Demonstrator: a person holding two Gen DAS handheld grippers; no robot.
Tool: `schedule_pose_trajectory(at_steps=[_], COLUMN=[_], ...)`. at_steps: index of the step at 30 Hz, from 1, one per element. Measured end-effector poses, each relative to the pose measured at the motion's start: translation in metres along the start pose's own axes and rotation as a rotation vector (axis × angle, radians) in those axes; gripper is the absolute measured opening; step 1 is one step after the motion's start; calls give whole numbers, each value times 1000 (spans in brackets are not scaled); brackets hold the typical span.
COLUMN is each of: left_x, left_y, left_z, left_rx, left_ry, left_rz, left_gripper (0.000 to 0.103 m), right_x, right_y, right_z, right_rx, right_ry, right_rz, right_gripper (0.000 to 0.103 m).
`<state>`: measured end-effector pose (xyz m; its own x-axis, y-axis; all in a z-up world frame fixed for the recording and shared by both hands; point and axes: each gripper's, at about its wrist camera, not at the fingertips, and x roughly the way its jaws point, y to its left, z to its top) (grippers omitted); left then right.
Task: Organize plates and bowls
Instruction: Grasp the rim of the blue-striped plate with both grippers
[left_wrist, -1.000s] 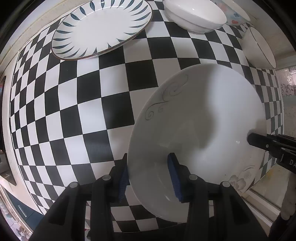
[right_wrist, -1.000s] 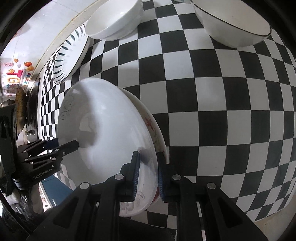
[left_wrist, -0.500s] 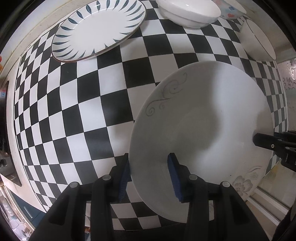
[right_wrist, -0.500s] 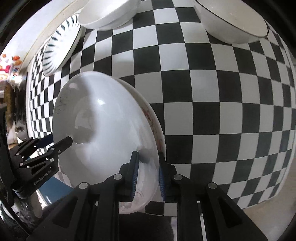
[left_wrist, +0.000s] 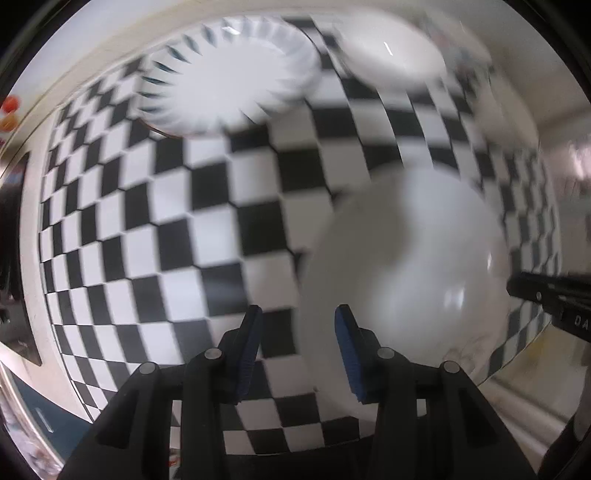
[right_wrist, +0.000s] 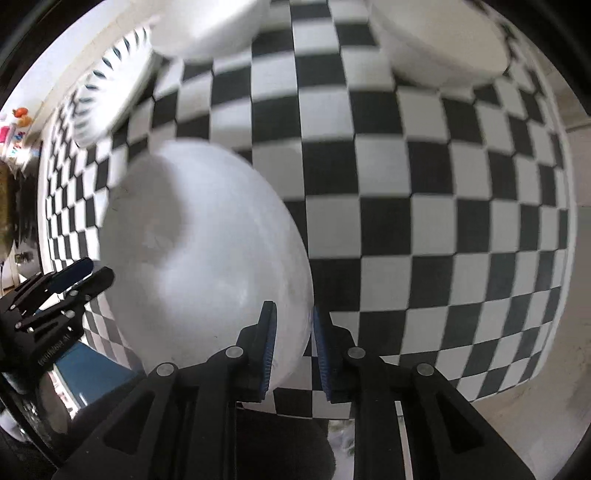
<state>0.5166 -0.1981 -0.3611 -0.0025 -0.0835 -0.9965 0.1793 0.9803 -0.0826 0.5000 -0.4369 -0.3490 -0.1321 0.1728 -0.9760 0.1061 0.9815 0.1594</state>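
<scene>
White plate (left_wrist: 406, 266) lies at the near edge of the checkered counter (left_wrist: 207, 236), nothing on it. Left gripper (left_wrist: 298, 347): jaws spread, plate rim between them, outer pad clear of it. Right gripper (right_wrist: 293, 345): jaws astride the opposite rim (right_wrist: 207, 251), gaps either side, no firm pinch visible. Leaf-patterned plate (left_wrist: 229, 77) and two white bowls (left_wrist: 395, 51) (right_wrist: 439, 40) sit empty at the far side. Frames blurred; lettering on gripper bodies unreadable.
</scene>
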Motion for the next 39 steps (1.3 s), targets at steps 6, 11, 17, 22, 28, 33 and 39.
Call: schedule_pose_trajectory(at_steps=[6, 11, 17, 22, 28, 33, 39], left_x=[-38, -37, -9, 24, 54, 64, 61], left_y=[58, 116, 154, 161, 148, 133, 131], left_z=[28, 73, 141, 190, 219, 223, 198], left_rx=[-143, -216, -191, -113, -21, 39, 38], left_ry=[-124, -164, -116, -65, -21, -38, -66], left_rz=[-45, -89, -126, -136, -163, -138, -135], left_gripper=[41, 41, 41, 41, 40, 30, 27], right_x=[-46, -31, 24, 60, 84, 87, 86], right_y=[34, 89, 133, 145, 150, 153, 154], right_z=[28, 77, 135, 165, 182, 188, 181], right_rx=[23, 43, 139, 208, 259, 274, 243], right_ry=[-145, -165, -146, -125, -120, -129, -156], right_rz=[210, 329, 327, 296, 268, 228, 221], right_gripper=[64, 64, 62, 58, 43, 25, 17])
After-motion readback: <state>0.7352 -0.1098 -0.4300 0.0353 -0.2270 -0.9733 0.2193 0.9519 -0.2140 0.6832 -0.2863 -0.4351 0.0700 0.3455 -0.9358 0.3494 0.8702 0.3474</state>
